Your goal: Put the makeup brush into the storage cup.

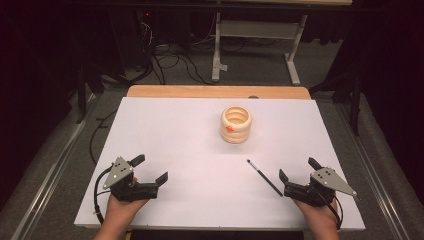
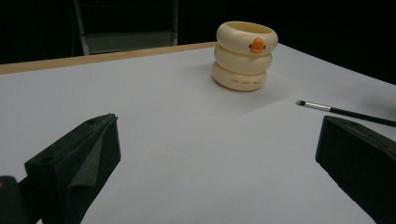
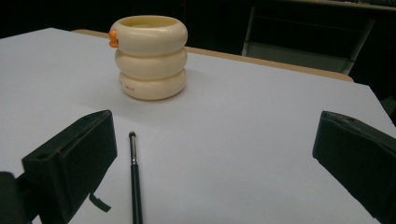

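Note:
A cream ribbed cup (image 1: 236, 124) with an orange duck beak stands upright on the white table top (image 1: 190, 145), right of centre; it appears too in the left gripper view (image 2: 245, 55) and the right gripper view (image 3: 149, 57). A thin black brush (image 1: 264, 177) lies flat near the front right, its tip pointing toward the cup (image 2: 343, 112) (image 3: 135, 175). My left gripper (image 1: 150, 169) rests open at the front left, nothing between its jaws. My right gripper (image 1: 298, 169) rests open at the front right, the brush just left of its left jaw.
A wooden strip (image 1: 215, 91) runs along the table's far edge. Beyond it stand a white metal frame (image 1: 255, 45) and loose cables (image 1: 170, 62) on the dark floor. Bare white surface lies between the grippers and around the cup.

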Tool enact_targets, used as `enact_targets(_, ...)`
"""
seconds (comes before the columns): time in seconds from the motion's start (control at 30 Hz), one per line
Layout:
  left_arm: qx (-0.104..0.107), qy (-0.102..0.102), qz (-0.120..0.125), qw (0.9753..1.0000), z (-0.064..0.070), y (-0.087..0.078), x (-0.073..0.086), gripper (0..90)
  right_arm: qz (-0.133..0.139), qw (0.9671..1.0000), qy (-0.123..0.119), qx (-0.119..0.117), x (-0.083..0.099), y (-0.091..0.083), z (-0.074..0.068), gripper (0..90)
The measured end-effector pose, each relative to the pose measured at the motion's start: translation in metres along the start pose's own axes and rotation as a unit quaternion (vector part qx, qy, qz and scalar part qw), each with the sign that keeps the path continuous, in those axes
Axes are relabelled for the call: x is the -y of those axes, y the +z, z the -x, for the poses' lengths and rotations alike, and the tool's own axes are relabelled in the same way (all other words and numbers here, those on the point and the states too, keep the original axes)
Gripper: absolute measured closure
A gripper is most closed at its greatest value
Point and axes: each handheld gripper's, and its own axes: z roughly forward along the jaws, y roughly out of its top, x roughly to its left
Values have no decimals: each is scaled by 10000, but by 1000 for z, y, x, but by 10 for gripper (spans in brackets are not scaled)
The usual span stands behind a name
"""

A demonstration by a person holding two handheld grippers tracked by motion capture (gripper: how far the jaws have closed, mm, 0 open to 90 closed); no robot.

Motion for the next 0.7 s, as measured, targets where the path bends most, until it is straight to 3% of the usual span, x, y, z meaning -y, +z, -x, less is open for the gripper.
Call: enact_targets(0.7, 23, -4, -17, 10000, 0, 1, 0, 7, -392, 9992, 17, 72, 3, 5, 1, 13)
